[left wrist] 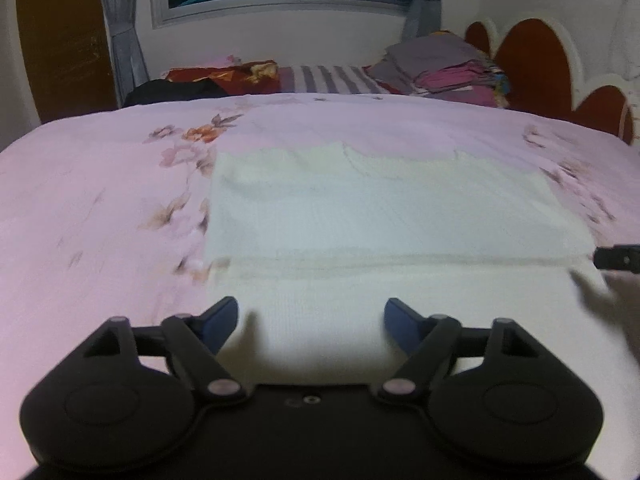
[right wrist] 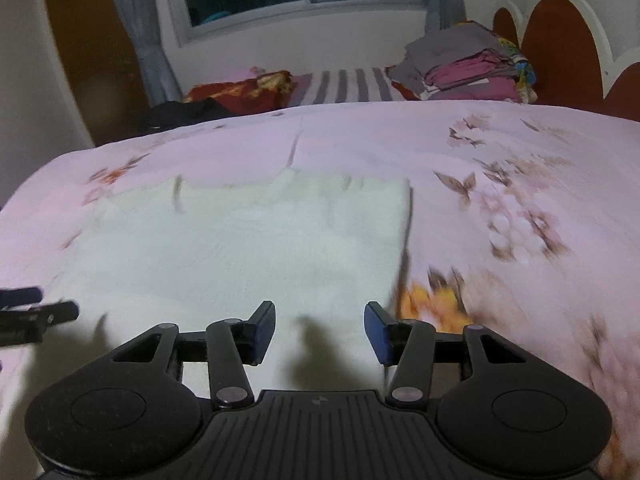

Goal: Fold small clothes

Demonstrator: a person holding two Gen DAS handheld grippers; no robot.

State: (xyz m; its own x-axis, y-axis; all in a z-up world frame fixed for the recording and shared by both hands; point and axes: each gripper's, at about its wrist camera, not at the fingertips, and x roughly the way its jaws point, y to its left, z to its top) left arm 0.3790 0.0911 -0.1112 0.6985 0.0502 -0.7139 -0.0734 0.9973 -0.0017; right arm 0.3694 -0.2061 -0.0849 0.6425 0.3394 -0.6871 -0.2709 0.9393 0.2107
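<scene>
A cream-white garment [left wrist: 380,208] lies flat on the pink floral bedspread [left wrist: 100,200], with a fold line running across its near part. My left gripper [left wrist: 311,308] hovers over the garment's near left portion, open, with nothing between its blue pads. The tip of the right gripper [left wrist: 618,258] shows at the garment's right edge. In the right wrist view the same garment [right wrist: 248,248] spreads to the left, and my right gripper [right wrist: 320,312] stands open above its near right corner, holding nothing. The left gripper [right wrist: 28,312] pokes in from the left edge.
A stack of folded grey and magenta clothes [left wrist: 452,68] sits at the far right of the bed by the red headboard [left wrist: 532,64]. A red patterned cloth [left wrist: 224,76], a black garment [left wrist: 172,92] and a striped sheet [left wrist: 328,78] lie along the far edge under the window.
</scene>
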